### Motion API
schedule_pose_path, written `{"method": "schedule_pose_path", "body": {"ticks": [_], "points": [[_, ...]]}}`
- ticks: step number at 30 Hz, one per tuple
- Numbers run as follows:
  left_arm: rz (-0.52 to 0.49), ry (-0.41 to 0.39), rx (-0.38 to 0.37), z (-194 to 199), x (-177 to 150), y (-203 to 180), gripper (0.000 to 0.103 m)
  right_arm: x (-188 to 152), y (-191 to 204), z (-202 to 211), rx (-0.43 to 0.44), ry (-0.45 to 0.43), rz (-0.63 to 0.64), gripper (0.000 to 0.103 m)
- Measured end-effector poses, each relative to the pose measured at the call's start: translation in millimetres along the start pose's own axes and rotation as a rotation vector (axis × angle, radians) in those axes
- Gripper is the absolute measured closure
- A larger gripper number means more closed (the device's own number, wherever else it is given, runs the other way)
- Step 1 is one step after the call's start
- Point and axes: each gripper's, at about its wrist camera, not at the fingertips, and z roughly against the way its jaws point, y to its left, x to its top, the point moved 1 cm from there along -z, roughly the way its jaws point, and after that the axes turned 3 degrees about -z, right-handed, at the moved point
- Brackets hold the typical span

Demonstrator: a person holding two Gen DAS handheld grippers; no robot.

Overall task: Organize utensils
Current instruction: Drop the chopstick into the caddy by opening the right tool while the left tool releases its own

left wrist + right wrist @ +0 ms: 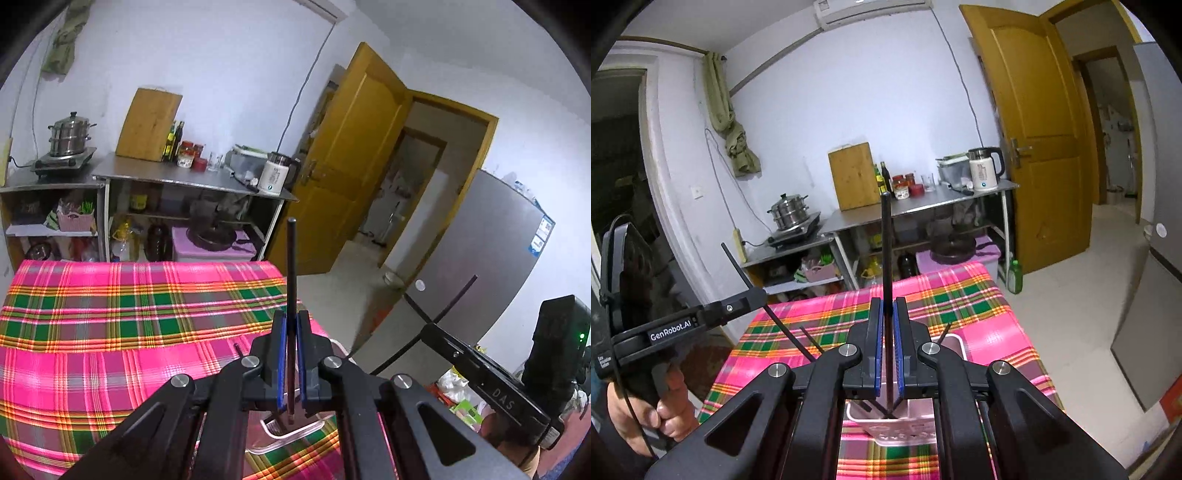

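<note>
Left gripper (291,317): black metal linkage arms with round silver pivot bolts, fingers faced with blue pads. Jaws pressed together on a thin dark chopstick (291,280), a straight, matte, round rod that stands upright out of the pads. The gripper tilts gently downward over the near right part of the table. In the other camera, a hand (661,410) is wrapped around its black handle at the left.

Right gripper (886,314): same build, black arms and blue pads. Jaws pinched on a second chopstick (886,266), equally slim and dark, rising straight up; its lower end reaches down toward the basket. This gripper also points slightly downward.

Basket (905,432): pale pink plastic, rectangular, with rounded corners and a perforated wall. It sits on the table directly under the right gripper, with further dark sticks leaning inside it.

Tablecloth (129,314): woven plaid in bright pink, green, orange and yellow, smooth, covering the whole table.

Far side of the room: steel shelving counter (192,177) with a flat, dull metal top; a wooden cutting board (149,125) leaning against the white wall; a stacked steel steamer pot (70,134) on a cooktop; a white kettle (984,170); an open yellow-brown wooden door (1034,147).
</note>
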Motion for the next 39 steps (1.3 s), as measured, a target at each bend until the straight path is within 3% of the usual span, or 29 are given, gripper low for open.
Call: {"method": "schedule_pose_path", "body": {"ticks": [12,23,29,39], "points": [[0.000,0.097,0.023,-42,-35,19,0.098,-40,-20,-53,-0.014,0.134,-0.042,0.097],[-0.005,0.125,0.023,-49,-48,21,0.094,-58,-29,-69,-0.028,0.209,-0.061,0.097],[-0.017,0.101,0.027,-34,-48,17,0.090,-56,-26,-54,-0.062,0.182,-0.041,0.085],[-0.041,0.052,0.033,8,-56,6,0.090,-61,-14,-17,-0.080,0.130,0.001,0.084]]}}
